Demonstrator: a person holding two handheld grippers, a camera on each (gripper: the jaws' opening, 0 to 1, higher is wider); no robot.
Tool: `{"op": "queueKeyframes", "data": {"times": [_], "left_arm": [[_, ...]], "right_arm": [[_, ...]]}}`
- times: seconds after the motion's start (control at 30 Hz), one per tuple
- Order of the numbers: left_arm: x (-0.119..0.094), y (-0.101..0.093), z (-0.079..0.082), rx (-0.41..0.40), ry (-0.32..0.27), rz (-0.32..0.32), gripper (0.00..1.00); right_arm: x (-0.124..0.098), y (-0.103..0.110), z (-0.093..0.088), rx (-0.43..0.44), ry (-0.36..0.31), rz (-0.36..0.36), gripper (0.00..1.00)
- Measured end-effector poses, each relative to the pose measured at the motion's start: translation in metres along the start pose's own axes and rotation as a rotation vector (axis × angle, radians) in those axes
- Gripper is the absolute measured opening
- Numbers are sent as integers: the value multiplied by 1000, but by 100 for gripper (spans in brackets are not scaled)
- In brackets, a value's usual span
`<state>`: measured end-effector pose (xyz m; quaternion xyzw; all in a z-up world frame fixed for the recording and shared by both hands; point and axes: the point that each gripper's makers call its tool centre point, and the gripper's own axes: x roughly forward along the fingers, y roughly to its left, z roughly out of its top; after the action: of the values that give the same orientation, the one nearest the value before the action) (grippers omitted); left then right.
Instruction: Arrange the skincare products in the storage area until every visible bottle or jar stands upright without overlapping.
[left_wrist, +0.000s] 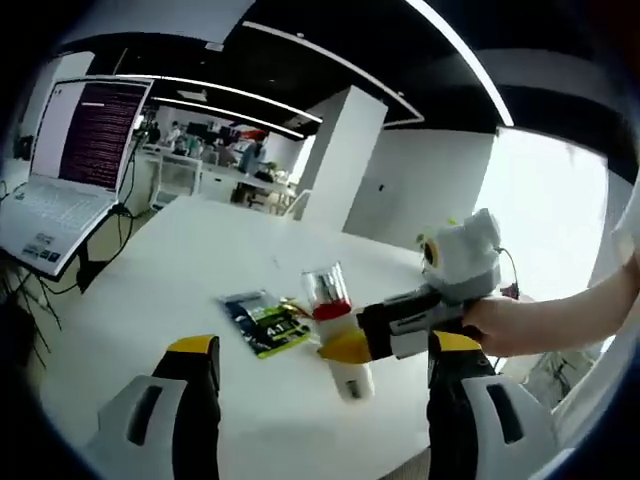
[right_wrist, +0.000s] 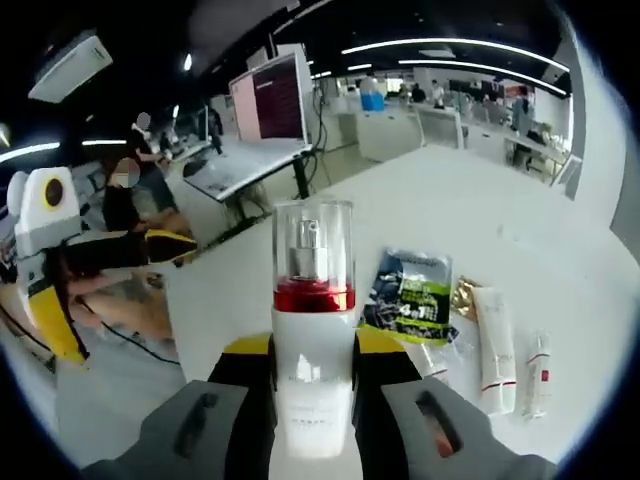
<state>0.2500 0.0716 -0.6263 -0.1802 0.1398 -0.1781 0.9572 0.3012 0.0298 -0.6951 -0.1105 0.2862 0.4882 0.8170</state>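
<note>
The right gripper (right_wrist: 312, 385) is clamped on the bottle (right_wrist: 313, 330): both jaws press the sides of its white body. In the right gripper view the bottle stands upright between the jaws, with a red band and a clear cap over a pump head. In the left gripper view the right gripper (left_wrist: 352, 345) enters from the right, held by a hand (left_wrist: 500, 325), and carries the bottle (left_wrist: 335, 320) just above the white table (left_wrist: 200, 250).

The left gripper (left_wrist: 320, 400) has its jaws wide apart with nothing between them, near the table's near edge.

A dark-and-green sachet (right_wrist: 408, 295) lies flat on the table (right_wrist: 520, 200) just right of the bottle. Right of the sachet lie a white tube (right_wrist: 493, 345) and a smaller tube (right_wrist: 537, 372), both on their sides and side by side. A small gold item (right_wrist: 465, 293) sits at the far end of the white tube; what it is cannot be told.

A laptop (left_wrist: 65, 170) stands open on a stand left of the table. People stand at desks in the far background.
</note>
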Motion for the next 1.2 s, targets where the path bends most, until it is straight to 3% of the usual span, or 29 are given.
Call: {"op": "queueKeyframes", "data": {"times": [0.1,0.33,0.53,0.93,1.07,1.13,1.2], "left_arm": [[2,-10,10,-20,-11,-18,73],[1,-24,16,-87,-14,-32,66],[3,-39,13,-87,6,-37,60],[3,-53,11,-69,18,-11,52],[0,-55,16,-45,-14,1,43],[-1,-59,18,-42,-21,-9,33],[-2,-53,19,-14,-33,23,29]], "right_arm": [[-10,7,6,-21,-32,-4,27],[-32,30,19,-95,-82,26,27],[-49,47,29,-126,-140,26,27],[-64,73,40,-190,-188,54,27],[-66,79,41,-191,-199,68,27],[-63,84,41,-218,-198,79,27],[-66,85,41,-212,-203,75,27]]}}
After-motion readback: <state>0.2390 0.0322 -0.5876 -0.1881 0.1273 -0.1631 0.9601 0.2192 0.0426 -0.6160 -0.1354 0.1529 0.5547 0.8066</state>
